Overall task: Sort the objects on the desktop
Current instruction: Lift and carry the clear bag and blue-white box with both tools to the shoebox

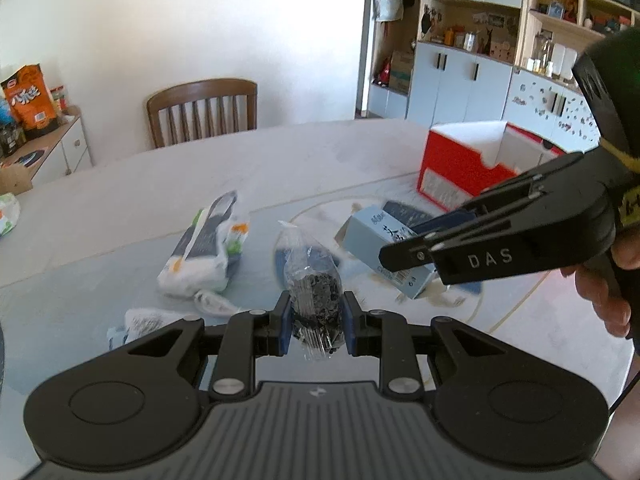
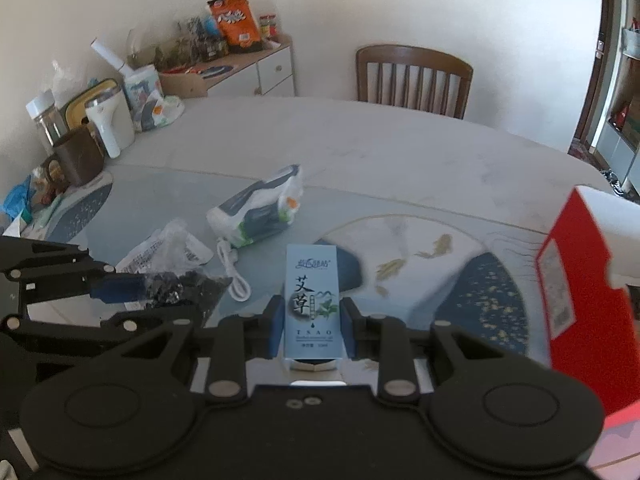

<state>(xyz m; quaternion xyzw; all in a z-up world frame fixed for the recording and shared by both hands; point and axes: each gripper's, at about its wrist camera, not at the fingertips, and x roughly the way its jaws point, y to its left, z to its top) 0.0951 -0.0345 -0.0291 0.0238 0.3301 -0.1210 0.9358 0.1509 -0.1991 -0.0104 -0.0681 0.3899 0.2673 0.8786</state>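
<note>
Currently both tools are loaded. The left gripper (image 1: pixel 316 320) has its pads pressed on a clear plastic bag of dark dried pieces (image 1: pixel 314 292), raised over the table (image 1: pixel 280 160); soft, light and crinkly, it is judged to sag and slip unless pinched at its filled middle, as it is. Its long axis runs forward along the fingers. The right gripper (image 2: pixel 308 328) clamps a pale blue carton (image 2: pixel 312 292) at its lower sides: stiff, light, likely crushable. The carton's long axis also points forward, lettering upward. A red open box (image 2: pixel 580 280) stands at the right.

Clear bag (image 1: pixel 316 300) between left gripper (image 1: pixel 316 320) jaws
</note>
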